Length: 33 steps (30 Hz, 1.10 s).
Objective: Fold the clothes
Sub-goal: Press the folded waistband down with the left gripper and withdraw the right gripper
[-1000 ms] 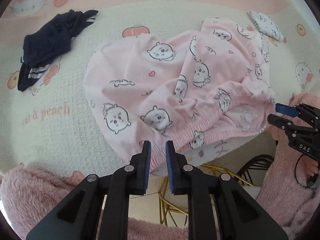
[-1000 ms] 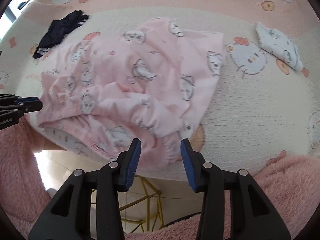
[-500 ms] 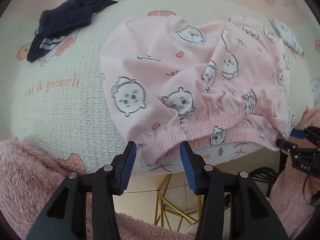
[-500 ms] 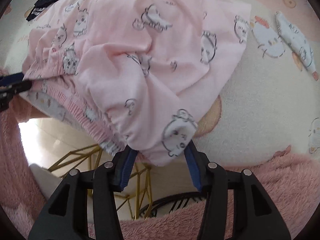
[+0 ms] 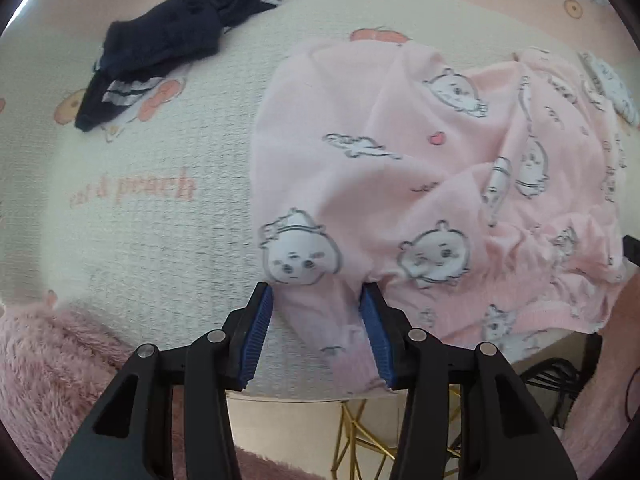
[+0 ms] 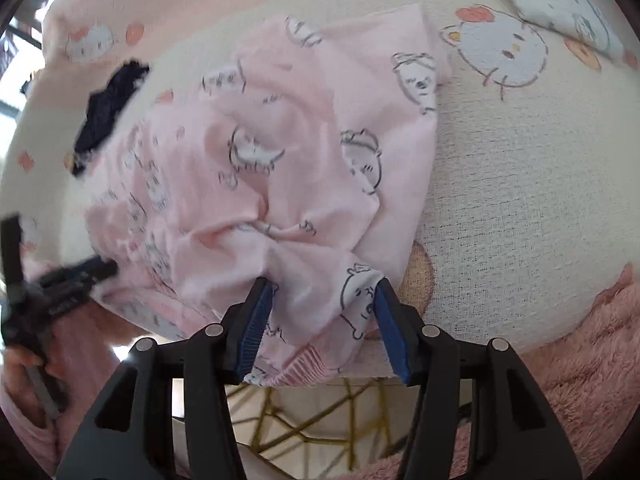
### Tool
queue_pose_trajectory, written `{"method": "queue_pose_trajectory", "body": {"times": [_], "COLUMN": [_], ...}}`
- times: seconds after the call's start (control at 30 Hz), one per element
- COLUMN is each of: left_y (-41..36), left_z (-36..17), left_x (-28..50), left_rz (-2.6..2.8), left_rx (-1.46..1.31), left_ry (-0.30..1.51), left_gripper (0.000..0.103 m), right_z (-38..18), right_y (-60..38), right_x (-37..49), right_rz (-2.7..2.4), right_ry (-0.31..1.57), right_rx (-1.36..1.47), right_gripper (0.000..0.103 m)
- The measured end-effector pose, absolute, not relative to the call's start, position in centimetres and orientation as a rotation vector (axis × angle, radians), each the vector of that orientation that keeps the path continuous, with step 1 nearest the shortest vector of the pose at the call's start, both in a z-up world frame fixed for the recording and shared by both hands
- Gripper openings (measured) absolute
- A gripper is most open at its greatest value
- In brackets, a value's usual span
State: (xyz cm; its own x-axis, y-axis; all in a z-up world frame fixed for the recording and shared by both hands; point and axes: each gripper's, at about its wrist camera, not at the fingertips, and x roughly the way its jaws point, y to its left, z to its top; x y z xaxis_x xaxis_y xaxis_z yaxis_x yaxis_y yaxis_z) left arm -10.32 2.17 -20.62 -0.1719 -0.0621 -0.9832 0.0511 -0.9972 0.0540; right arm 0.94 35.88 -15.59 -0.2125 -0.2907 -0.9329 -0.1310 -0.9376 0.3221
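Note:
A crumpled pink garment (image 5: 400,160) printed with cartoon faces lies at the near edge of the table, its elastic waistband hanging over the edge. My left gripper (image 5: 318,294) points down over the garment's near left corner; its jaws are opening and the pink cloth lies between the blue pads. My right gripper (image 6: 324,284) stands over the near right corner of the same garment (image 6: 280,160); its jaws are opening too, with a bunch of cloth between them. The left gripper (image 6: 80,276) also shows blurred at the left of the right wrist view.
A dark navy garment (image 5: 176,36) with white stripes lies at the far left of the cartoon-printed tablecloth (image 5: 140,200). A folded white printed cloth (image 6: 560,4) sits at the far right. Fluffy pink sleeves (image 6: 580,360) frame the near side; a gold wire frame (image 5: 360,432) stands below the edge.
Both grippers came down and forward onto the garment's near edge, and both sets of jaws spread wider. Cloth now lies between the pads of each, where before they hung off the edge.

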Motion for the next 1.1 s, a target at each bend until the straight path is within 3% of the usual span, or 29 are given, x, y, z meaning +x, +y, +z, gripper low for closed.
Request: {"method": "queue_pose_trajectory", "body": {"times": [0.17, 0.27, 0.37, 0.43, 0.53, 0.6, 0.67, 0.8, 1.1], "left_y": [5.7, 10.4, 16.2, 18.7, 22.0, 23.6, 25.1, 27.7, 28.1], "left_z": [-17.7, -17.0, -17.6, -17.9, -18.1, -18.3, -18.9, -20.4, -21.5], "left_x": [-9.7, -9.8, -8.0, -8.0, -6.5, -5.8, -5.8, -6.1, -5.1], "left_rz": [-2.621, -2.779, -2.862, -2.894, -2.916, -2.928, -2.935, -2.923, -2.949], "left_rx": [1.981, 2.025, 2.143, 2.268, 2.334, 2.382, 2.436, 2.506, 2.619], "left_ry": [0.031, -0.115, -0.179, -0.073, -0.120, -0.141, -0.137, -0.148, 0.058], "left_gripper": [0.049, 0.049, 0.049, 0.049, 0.046, 0.036, 0.033, 0.033, 0.033], "right_z": [-16.1, -14.3, -15.6, -15.9, -15.6, -14.6, -14.5, -15.0, -17.2], "right_y": [35.1, 32.8, 31.8, 32.6, 34.3, 35.9, 36.4, 35.2, 31.9], "right_x": [1.1, 1.6, 1.1, 0.8, 0.8, 1.8, 2.8, 4.4, 2.8], "right_rz": [-2.417, -2.458, -2.448, -2.462, -2.494, -2.518, -2.473, -2.388, -2.300], "right_ry": [-0.299, -0.225, -0.089, -0.142, -0.277, -0.404, -0.448, -0.407, -0.300], "right_rx": [2.007, 1.862, 1.940, 1.981, 2.002, 1.982, 2.011, 2.042, 2.124], "right_gripper": [0.054, 0.052, 0.052, 0.053, 0.053, 0.053, 0.053, 0.053, 0.058]}}
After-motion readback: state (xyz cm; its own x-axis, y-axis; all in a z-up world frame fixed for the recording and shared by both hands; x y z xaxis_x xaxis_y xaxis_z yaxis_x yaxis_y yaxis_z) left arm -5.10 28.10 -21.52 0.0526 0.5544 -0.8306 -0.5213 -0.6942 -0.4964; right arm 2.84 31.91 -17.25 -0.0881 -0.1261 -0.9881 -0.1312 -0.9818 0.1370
